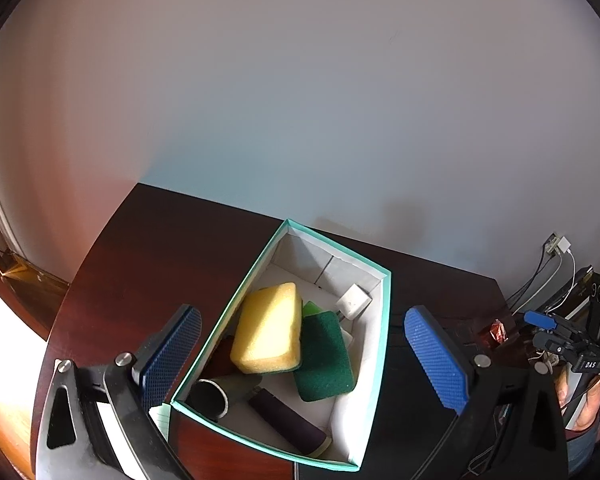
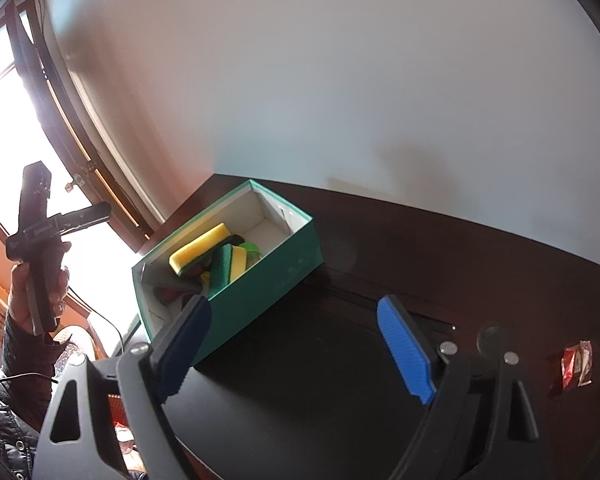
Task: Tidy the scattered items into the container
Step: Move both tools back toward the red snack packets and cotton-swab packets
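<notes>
teal box on dark table, open, holding sponges; red wrapper outside.

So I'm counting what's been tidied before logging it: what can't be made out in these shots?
- Dark item under the yellow sponge, left wrist view: mostly covered.
- White object by the box wall: too small to identify.
- Box floor, right wrist view: hidden by the near wall and the right tongs.
- Red wrapper: print unreadable.
</notes>
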`<state>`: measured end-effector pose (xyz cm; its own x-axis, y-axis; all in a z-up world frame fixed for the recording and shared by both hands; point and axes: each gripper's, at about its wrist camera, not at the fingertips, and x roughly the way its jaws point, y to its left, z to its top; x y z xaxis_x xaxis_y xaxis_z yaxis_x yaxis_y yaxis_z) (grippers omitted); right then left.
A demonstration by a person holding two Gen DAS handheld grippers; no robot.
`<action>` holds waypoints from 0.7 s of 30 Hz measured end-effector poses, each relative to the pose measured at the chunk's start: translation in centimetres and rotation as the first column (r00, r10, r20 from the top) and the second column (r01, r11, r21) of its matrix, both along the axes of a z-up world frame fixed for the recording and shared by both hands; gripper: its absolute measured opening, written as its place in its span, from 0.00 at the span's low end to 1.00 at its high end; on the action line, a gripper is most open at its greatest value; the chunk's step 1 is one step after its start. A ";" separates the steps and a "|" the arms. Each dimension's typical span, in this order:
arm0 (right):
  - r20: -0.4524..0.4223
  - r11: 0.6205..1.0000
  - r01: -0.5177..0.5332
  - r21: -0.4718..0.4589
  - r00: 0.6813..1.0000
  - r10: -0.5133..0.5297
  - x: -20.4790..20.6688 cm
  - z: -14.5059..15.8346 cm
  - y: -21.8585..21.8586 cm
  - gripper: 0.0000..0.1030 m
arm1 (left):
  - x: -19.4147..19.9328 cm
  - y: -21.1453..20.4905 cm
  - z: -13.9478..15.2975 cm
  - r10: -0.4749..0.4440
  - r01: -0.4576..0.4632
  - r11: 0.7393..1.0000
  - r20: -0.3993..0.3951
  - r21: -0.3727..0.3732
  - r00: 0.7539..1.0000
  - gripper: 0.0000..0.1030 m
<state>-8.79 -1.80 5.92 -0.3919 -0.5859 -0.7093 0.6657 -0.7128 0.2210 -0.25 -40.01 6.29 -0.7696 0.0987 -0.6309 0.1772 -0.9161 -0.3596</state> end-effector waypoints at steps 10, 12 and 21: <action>-0.011 0.998 0.066 0.005 0.998 -0.066 1.2 0.2 4.0 0.87 | 0.2 2.3 1.1 -0.043 0.043 0.999 -0.024 -0.017 0.999 1.00; -0.007 0.997 0.084 0.002 0.996 -0.084 1.3 0.2 5.0 0.87 | 0.1 2.8 1.3 -0.057 0.056 0.998 -0.032 -0.014 0.998 1.00; 0.010 0.983 0.183 -0.021 0.983 -0.183 2.7 0.3 10.5 0.87 | -1.3 9.1 2.4 -0.187 0.185 0.981 -0.045 -0.050 0.981 1.00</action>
<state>-6.11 8.67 6.26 -0.4885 -0.5203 -0.7005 0.5229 -0.8172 0.2424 -1.59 -30.94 8.71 -0.7706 0.2151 -0.5999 -0.0145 -0.9470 -0.3209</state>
